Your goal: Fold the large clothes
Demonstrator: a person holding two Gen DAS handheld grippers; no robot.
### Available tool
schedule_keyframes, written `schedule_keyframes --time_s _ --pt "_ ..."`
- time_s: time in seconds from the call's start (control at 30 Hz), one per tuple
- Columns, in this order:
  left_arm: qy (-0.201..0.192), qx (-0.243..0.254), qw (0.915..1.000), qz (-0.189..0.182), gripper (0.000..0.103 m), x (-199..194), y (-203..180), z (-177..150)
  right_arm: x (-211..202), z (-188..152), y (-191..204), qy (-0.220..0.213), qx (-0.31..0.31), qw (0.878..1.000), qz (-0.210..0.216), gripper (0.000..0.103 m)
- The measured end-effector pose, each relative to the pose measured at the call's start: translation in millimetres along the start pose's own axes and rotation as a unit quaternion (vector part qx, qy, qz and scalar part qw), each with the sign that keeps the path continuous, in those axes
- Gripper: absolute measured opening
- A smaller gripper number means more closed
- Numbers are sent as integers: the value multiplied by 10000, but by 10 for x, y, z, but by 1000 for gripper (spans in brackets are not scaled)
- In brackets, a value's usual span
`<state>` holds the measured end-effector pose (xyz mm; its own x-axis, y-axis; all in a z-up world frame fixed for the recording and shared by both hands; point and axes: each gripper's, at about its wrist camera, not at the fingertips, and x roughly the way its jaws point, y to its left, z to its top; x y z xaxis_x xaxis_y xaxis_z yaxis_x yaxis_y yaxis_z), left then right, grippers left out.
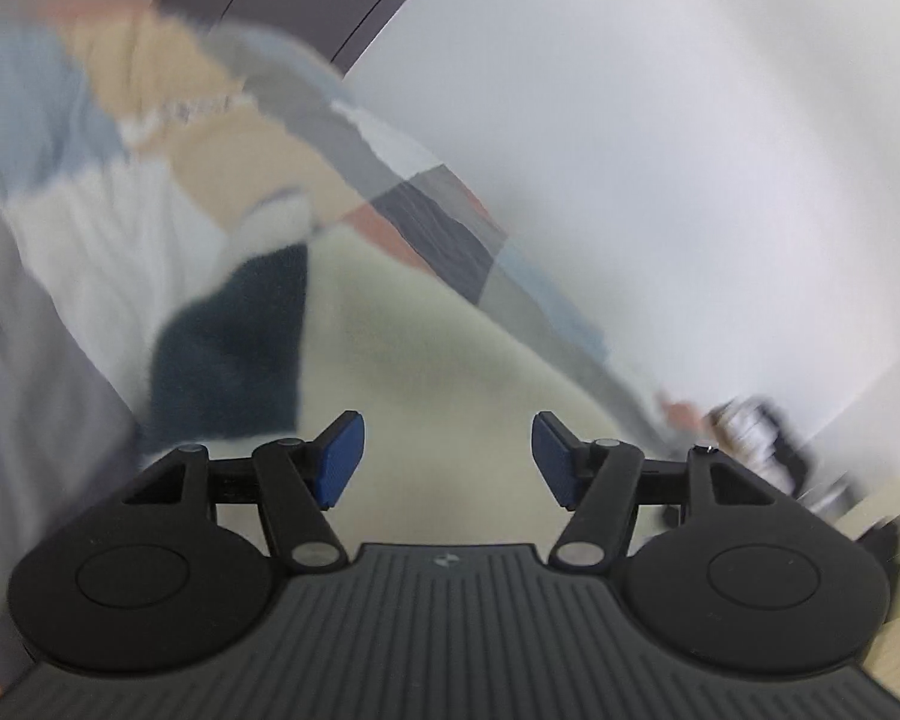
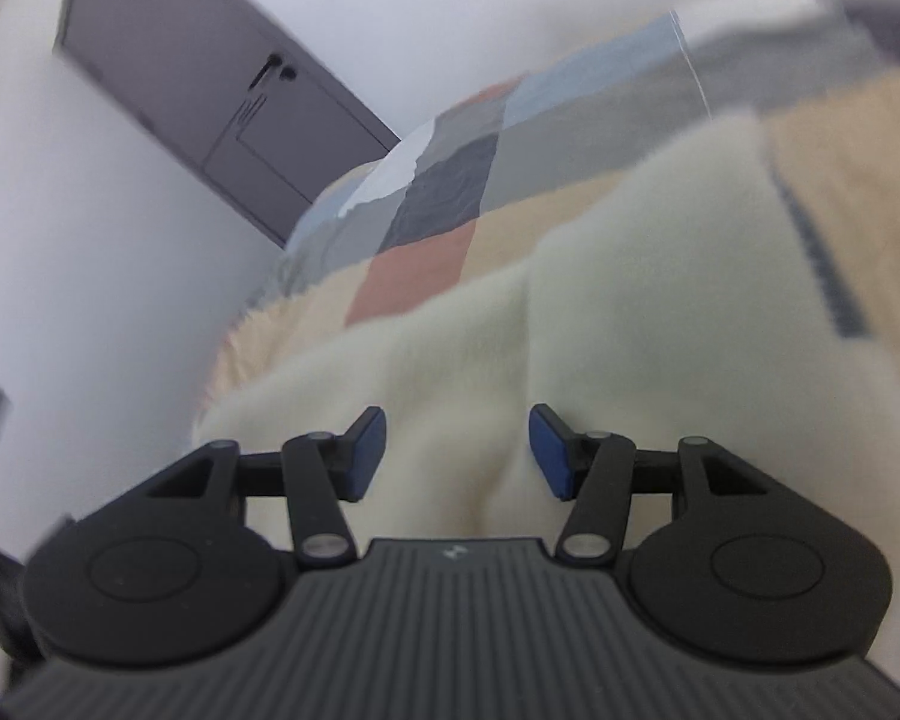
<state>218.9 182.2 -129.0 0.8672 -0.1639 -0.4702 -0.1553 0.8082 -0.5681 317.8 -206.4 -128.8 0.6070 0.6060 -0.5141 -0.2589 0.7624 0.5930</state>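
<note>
The left gripper (image 1: 448, 459) hangs above the bed with its blue pads (image 1: 343, 459) spread well apart and nothing between them. The right gripper (image 2: 457, 453) is likewise spread, its pads (image 2: 367, 453) clear of the cloth beneath, gripping nothing.

Under both grippers lies a cream fleecy garment (image 2: 600, 324), spread over a patchwork quilt (image 2: 450, 180) of grey, pale blue, terracotta and tan squares. In the right wrist view the garment fills the lower middle and right of the picture, running from just under the pads up and to the right; a soft crease or fold line runs up its middle from between the pads. Its exact outline, and which end is collar or hem, cannot be told through the blur. In the left wrist view the same cream cloth (image 1: 426, 324) lies ahead of the pads, with a dark navy cloth (image 1: 234, 360) and a white one (image 1: 126, 240) just beside it on the left.

A white wall (image 1: 690, 150) and a grey door (image 2: 210, 90) stand beyond the bed. Both views are smeared and tilted.
</note>
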Motion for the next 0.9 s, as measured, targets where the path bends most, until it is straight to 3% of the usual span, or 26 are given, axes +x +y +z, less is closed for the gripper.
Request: schedule_keyframes --time_s 0.1,0.23,0.5,0.73,0.9 --pt "-15 657 9970 415 67 54 -126 -56 -162 -74 151 -200 -772 9961 -380 58" --pt "30 1110 9898 892 67 210 -140 -121 -277 -91 166 -455 -1216 9881 -830 58" --pt "202 1126 9865 1172 67 537 20 -101 1 35 -52 -290 -1292 9801 -1481 57" --pt "262 1139 9859 1200 68 675 78 -96 339 67 -167 -199 -1358 9772 -1618 60" --pt "109 991 9881 1169 68 536 16 -104 358 46 -188 -238 -1333 9776 -1613 61"
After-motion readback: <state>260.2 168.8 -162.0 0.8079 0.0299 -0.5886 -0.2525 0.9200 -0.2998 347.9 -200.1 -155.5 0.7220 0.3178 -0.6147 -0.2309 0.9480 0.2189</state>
